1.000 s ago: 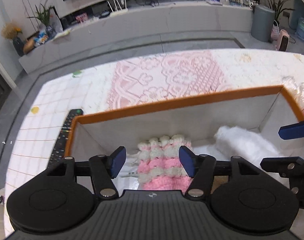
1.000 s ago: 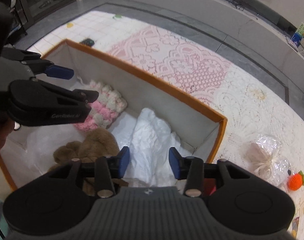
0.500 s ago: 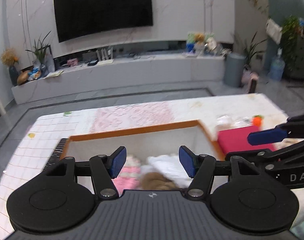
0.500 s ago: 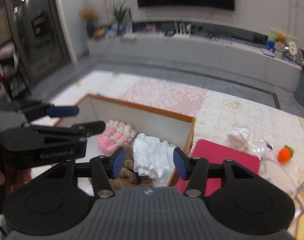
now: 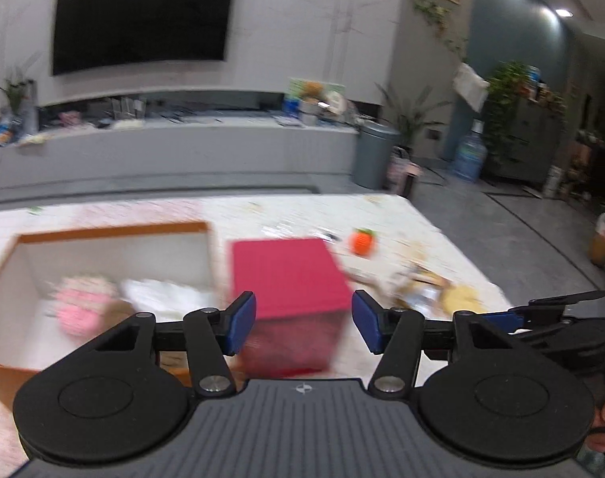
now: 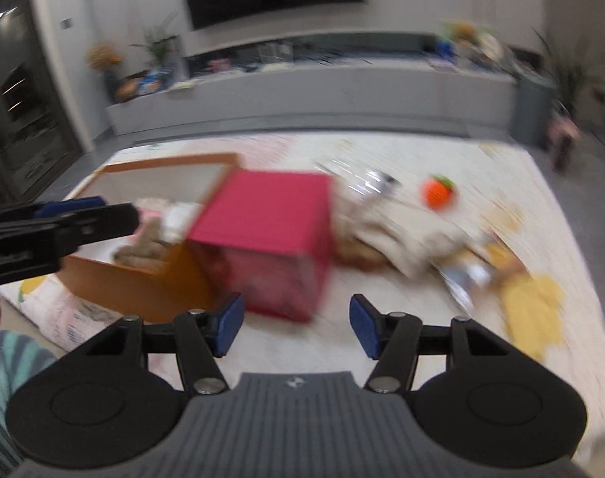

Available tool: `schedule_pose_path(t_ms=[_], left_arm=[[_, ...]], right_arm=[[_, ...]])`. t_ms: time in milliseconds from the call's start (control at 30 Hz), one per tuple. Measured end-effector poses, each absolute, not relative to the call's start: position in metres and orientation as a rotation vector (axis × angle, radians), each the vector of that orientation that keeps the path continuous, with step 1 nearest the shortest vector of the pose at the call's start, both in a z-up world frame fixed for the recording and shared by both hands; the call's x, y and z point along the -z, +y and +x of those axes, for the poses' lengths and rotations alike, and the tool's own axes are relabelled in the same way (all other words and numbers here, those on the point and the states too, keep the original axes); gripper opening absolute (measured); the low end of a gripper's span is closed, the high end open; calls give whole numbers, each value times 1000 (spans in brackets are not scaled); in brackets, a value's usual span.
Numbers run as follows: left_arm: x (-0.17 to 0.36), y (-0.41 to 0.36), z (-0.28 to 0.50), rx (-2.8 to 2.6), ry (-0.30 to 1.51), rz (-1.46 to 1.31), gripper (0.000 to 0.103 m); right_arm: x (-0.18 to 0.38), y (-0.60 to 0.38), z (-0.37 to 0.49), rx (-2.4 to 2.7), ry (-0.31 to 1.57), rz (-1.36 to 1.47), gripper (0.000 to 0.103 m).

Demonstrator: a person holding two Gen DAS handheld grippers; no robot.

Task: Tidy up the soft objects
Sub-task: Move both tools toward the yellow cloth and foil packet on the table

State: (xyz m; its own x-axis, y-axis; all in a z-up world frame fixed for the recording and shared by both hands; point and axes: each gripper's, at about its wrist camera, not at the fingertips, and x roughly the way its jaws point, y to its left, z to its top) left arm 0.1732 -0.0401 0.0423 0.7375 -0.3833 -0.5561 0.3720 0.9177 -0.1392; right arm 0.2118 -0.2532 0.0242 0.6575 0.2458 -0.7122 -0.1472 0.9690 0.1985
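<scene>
Blurring heavily across both views. Smearing the pile of soft things (image 6: 386,239) right of the red box (image 6: 270,215) past telling apart. Hiding the lower part of the brown plush (image 6: 143,249) behind the orange-rimmed bin (image 6: 143,283) wall. Melting the pink knit (image 5: 83,302) and white cloth (image 5: 163,294) into soft patches. Cropping the yellow item (image 6: 535,314) near the right edge. Leaving shelf clutter (image 5: 314,99) too small to name.

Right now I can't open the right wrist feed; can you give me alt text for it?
The right gripper hangs empty with fingers apart over a white patterned table cover, aimed at a pink-red box beside an orange-rimmed bin holding soft toys. Right of the box, blurred: a pale cloth heap, a small orange plush, a yellow item. The left gripper enters from the left edge.
</scene>
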Motion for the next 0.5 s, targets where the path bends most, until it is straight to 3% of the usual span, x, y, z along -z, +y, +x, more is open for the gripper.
schedule_pose_path(t_ms=[233, 400, 500], left_arm=[[-28, -110, 184, 567, 676, 88, 53], [-14, -157, 199, 660, 690, 192, 53], [-3, -177, 204, 739, 671, 214, 63]], right_arm=[[0, -336, 190, -29, 866, 239, 64], [12, -377, 196, 32, 897, 243, 72], [20, -392, 207, 42, 910, 226, 80]])
